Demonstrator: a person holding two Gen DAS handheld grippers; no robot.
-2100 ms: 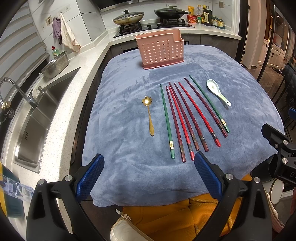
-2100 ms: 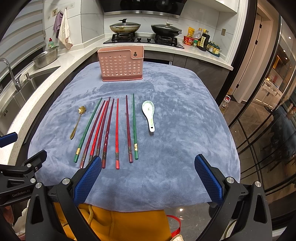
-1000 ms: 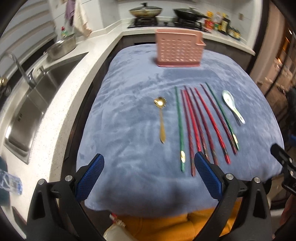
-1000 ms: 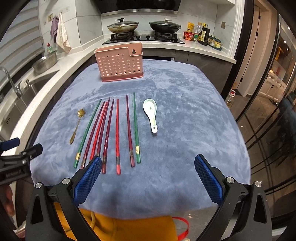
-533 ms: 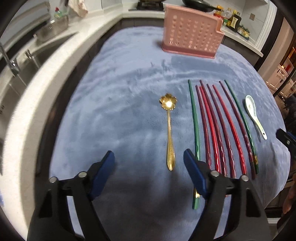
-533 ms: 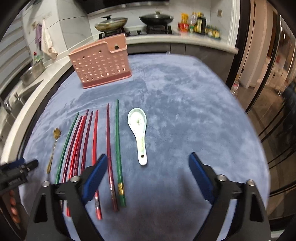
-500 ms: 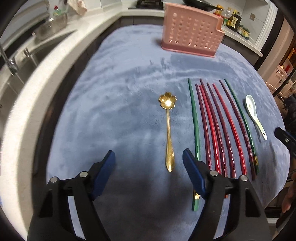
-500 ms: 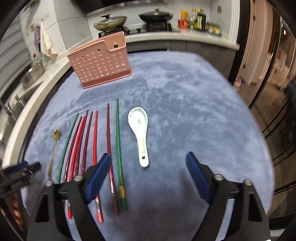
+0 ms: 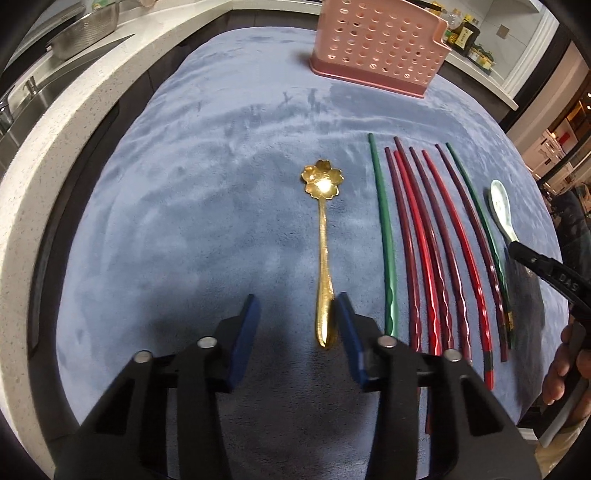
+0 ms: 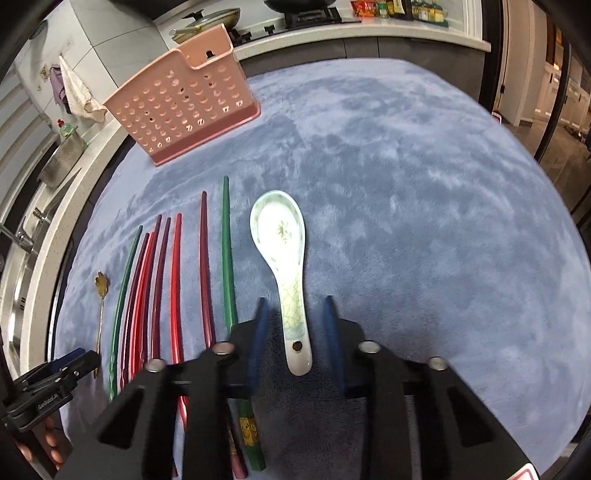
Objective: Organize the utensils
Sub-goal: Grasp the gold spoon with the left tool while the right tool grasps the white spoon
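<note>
A gold flower-bowl spoon (image 9: 322, 236) lies on the blue cloth (image 9: 207, 206). My left gripper (image 9: 297, 317) is open low over the cloth, its right finger (image 9: 349, 334) beside the spoon's handle end. Several red, maroon and green chopsticks (image 9: 424, 240) lie in a row to the right. A white ceramic spoon (image 10: 284, 254) lies right of them. My right gripper (image 10: 295, 332) is open with the ceramic spoon's handle between its fingers. The pink perforated utensil holder (image 9: 376, 44) stands at the back; it also shows in the right wrist view (image 10: 184, 103).
A white counter with a sink (image 9: 55, 74) runs along the left. A stove with pans (image 10: 229, 18) and bottles sits behind the holder. The cloth's right side (image 10: 443, 206) is bare. The other gripper (image 10: 48, 384) shows at lower left in the right wrist view.
Both grippers have come down and forward to the cloth and narrowed. The left now sits at the gold spoon's handle end, the right straddles the ceramic spoon's handle.
</note>
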